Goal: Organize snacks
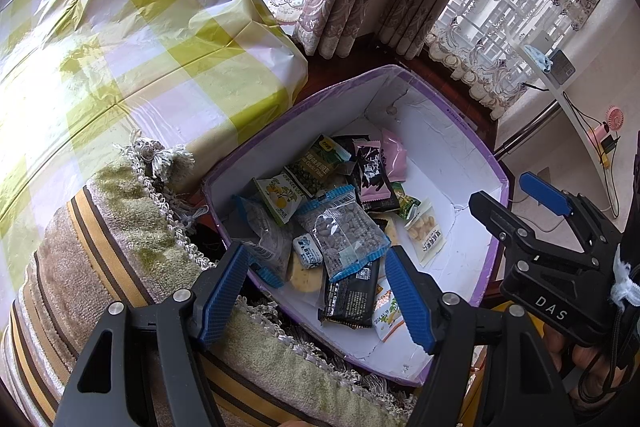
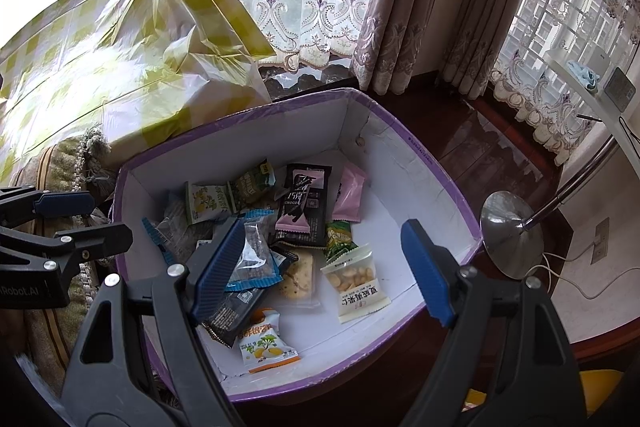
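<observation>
Two claws hang over one box of snacks. The left claw (image 1: 320,291) is spread wide, with nothing between its blue pads. The right claw (image 2: 320,271) is wide apart too and holds nothing.

The box (image 2: 440,179) is white inside with a purple rim. Its right half is mostly bare floor, so there is open room there. The snacks sit in a pile on the left and middle.

Nearest is one orange and white packet (image 2: 266,347). Just past it lie one dark flat pack (image 1: 350,297), one cracker (image 2: 298,279) and one clear bag of nuts with blue ends (image 1: 344,233). To the right, alone, is one white bag of peanuts (image 2: 356,281). Farther in are one small green packet (image 2: 338,237), one lemon packet (image 2: 204,203), one green pea packet (image 1: 316,163), one black and pink chocolate bar (image 2: 304,205) and one plain pink packet (image 2: 350,191).

Left of the box is a fringed cushion (image 1: 120,227). Behind it sits one big yellow checked bag (image 1: 120,27). Far off hang curtains (image 2: 400,7).
</observation>
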Available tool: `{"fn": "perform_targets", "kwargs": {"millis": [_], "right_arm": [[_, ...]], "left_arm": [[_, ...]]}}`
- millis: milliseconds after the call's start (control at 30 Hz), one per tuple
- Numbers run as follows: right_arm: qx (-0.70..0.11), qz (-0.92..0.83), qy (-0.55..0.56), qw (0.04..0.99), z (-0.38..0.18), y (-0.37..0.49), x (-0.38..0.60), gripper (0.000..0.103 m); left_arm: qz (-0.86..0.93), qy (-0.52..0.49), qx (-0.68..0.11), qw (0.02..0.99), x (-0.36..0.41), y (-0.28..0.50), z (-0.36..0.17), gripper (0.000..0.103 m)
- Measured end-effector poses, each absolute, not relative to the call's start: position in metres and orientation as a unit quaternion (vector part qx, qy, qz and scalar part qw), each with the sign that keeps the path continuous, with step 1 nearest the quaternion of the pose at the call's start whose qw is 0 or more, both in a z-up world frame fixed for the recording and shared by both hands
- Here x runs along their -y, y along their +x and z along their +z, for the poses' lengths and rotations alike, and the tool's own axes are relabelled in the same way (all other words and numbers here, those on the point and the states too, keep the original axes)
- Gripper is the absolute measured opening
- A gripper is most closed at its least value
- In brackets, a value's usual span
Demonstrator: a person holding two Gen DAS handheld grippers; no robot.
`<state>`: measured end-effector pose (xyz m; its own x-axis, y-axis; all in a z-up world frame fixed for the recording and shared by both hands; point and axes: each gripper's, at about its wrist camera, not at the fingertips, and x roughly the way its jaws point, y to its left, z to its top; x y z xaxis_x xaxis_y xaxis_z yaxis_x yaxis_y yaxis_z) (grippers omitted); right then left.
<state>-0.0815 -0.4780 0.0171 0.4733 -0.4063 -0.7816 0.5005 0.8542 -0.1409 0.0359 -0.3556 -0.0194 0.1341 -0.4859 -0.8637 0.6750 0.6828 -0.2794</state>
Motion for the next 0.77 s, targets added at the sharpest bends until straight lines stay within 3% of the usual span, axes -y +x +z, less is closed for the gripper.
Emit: {"fn": "perform_targets", "kwargs": {"millis": [767], "right_arm": [[-0.442,-0.268,0.059,0.854,0.0165,-0.0843,0.4764,0.082]], "left_arm": [[-0.41,0.087,-0.518,0.745,0.3522,0.0313,-0.0129,0.076]]}}
